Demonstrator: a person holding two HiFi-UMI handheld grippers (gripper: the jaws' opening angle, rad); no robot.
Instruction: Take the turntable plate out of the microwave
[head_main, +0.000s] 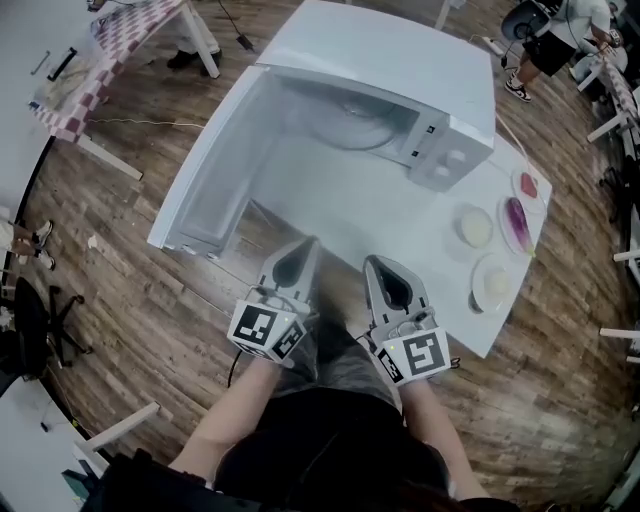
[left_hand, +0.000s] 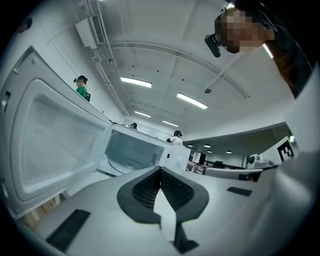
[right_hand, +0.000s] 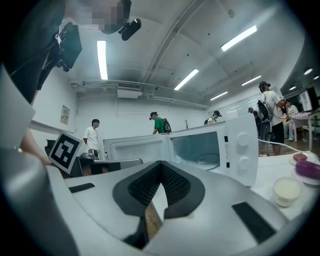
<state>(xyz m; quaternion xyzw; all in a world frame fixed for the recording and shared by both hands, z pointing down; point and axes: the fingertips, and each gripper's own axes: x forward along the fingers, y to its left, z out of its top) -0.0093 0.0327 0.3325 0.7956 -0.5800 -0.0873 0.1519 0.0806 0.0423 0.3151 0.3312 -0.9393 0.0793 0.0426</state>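
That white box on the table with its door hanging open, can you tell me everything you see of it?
It is a white microwave, seemingly painted metal, standing on a white table. Its door, with a pale window panel, is swung wide open to the left. Inside the cavity a round glass turntable plate lies flat. The control panel at the right of the opening carries two round knobs. Nothing else is seen touching it.

Spotting no legible word, brand or number anywhere. Showing only black-and-white square codes on the left gripper's cube (head_main: 265, 330) and the right gripper's cube (head_main: 418, 357). Coming through too small to read: tiny marks on the microwave's control panel (right_hand: 239, 150), print on a wall poster (right_hand: 65, 114).
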